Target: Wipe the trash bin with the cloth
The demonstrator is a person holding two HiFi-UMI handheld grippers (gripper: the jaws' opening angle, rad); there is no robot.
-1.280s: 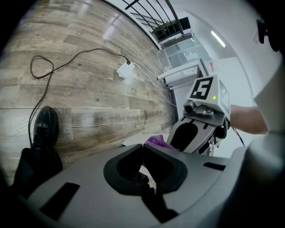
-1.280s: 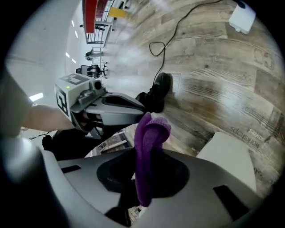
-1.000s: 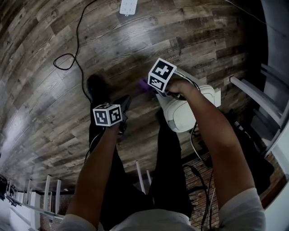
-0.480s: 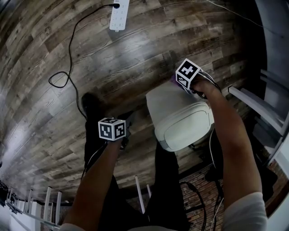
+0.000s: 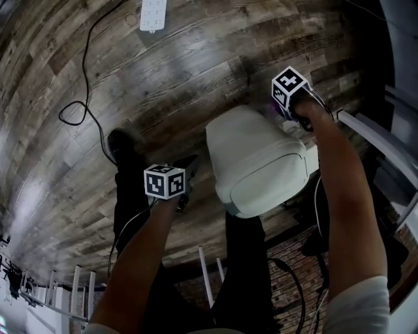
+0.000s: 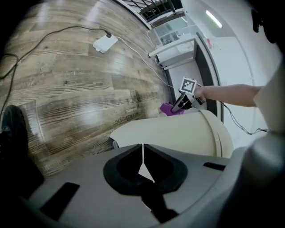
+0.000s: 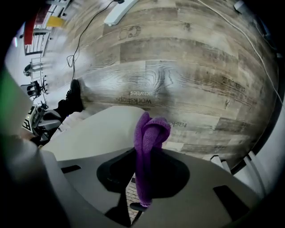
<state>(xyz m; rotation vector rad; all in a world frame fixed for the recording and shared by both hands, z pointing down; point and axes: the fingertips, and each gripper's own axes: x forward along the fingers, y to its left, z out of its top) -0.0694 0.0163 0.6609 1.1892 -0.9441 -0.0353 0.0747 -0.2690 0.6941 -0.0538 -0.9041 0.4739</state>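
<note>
A white trash bin (image 5: pixel 258 163) lies tilted on the wood floor in the head view, between my two arms. My right gripper (image 5: pixel 281 109) is at the bin's far right edge, shut on a purple cloth (image 7: pixel 149 142) that is bunched above its jaws and rests against the bin (image 7: pixel 98 133). My left gripper (image 5: pixel 187 163) hovers just left of the bin, shut with nothing in it; only a thin slit shows between its jaws. From the left gripper view I see the bin's side (image 6: pixel 178 133) close ahead, with the cloth (image 6: pixel 168 108) at its far end.
A white power strip (image 5: pixel 153 13) and its black cable (image 5: pixel 85 78) lie on the floor beyond. The person's dark shoe (image 5: pixel 121 147) stands left of the bin. A white frame (image 5: pixel 379 140) is close on the right, with cables (image 5: pixel 294 287) near the feet.
My right gripper has slid the cloth across the bin toward its far right edge, uncovering more of the bin's side. The left gripper has stayed almost still.
</note>
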